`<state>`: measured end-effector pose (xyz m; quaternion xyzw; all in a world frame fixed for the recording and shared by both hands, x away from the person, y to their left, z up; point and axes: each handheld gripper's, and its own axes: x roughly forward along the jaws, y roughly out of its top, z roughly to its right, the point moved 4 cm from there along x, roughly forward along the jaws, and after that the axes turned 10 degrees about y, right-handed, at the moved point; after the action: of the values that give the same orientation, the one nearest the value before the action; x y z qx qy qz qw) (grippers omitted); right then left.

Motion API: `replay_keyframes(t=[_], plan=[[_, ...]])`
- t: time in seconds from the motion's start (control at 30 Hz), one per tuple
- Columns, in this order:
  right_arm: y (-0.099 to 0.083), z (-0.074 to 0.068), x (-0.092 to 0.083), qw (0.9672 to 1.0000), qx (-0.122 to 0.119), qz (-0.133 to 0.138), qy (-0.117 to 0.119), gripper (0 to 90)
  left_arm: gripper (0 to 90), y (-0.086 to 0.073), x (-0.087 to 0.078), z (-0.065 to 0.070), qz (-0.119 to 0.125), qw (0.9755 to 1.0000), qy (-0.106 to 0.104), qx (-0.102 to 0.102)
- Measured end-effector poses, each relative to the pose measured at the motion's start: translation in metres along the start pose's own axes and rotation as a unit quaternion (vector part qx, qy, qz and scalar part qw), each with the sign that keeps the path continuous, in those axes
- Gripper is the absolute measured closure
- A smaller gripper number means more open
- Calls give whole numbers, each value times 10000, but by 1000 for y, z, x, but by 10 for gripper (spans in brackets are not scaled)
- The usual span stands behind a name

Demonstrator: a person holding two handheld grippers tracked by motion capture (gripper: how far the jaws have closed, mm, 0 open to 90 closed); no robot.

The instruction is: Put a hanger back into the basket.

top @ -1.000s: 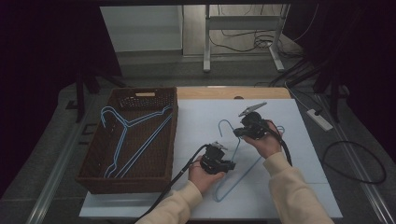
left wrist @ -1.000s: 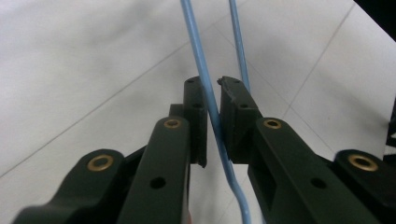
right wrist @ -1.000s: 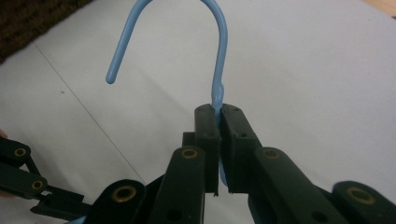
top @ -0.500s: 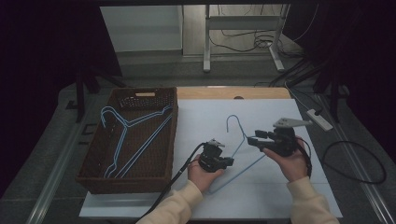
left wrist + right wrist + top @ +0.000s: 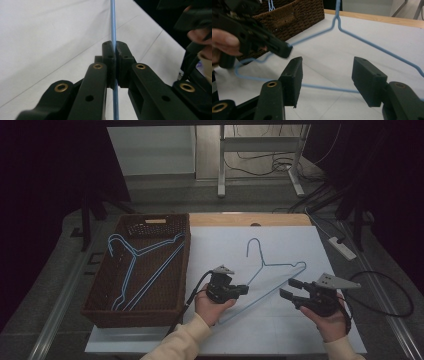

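A blue wire hanger [image 5: 283, 265] lies on the white table sheet [image 5: 225, 250], hook pointing away from me. My left gripper [image 5: 245, 290] is shut on one sloping side of its wire; in the left gripper view the jaws [image 5: 115, 53] pinch the blue wire [image 5: 113, 25]. Just to the right of the hanger's long bar, my right gripper [image 5: 289, 290] stands open and holds nothing. The right gripper view shows its open fingers [image 5: 327, 72] above the bar of the hanger [image 5: 362, 41], with the left gripper [image 5: 279, 48] beyond them.
A brown wicker basket [image 5: 150, 222] at the left holds two more blue hangers [image 5: 140, 265]. A wooden strip [image 5: 250, 219] runs along the table's far edge. A white power strip [image 5: 342, 247] and cables lie on the floor at the right.
My right gripper has moved from the hanger's neck to the right and toward me, and now stands open. The hanger has turned slightly. My left gripper has kept its hold.
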<state>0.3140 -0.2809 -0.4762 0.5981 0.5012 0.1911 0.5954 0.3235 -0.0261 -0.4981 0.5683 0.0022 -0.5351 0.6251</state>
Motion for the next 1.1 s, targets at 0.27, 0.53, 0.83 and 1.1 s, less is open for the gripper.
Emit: replay_keyframes(t=[0.27,0.53,0.83,1.1], plan=[[-10,-8,-3,9999,-104,-2,31,398,865,10,-31,6,280,9994,-148,109],[-12,-7,-5,9999,-116,25,19,390,864,22,-82,0,713,9972,-175,117],[-16,-5,2,9997,-159,-182,28,375,865,31,-157,-22,1287,9915,-46,184],[-18,-4,6,9995,-143,-277,16,372,865,19,-211,-64,1666,9854,349,25]])
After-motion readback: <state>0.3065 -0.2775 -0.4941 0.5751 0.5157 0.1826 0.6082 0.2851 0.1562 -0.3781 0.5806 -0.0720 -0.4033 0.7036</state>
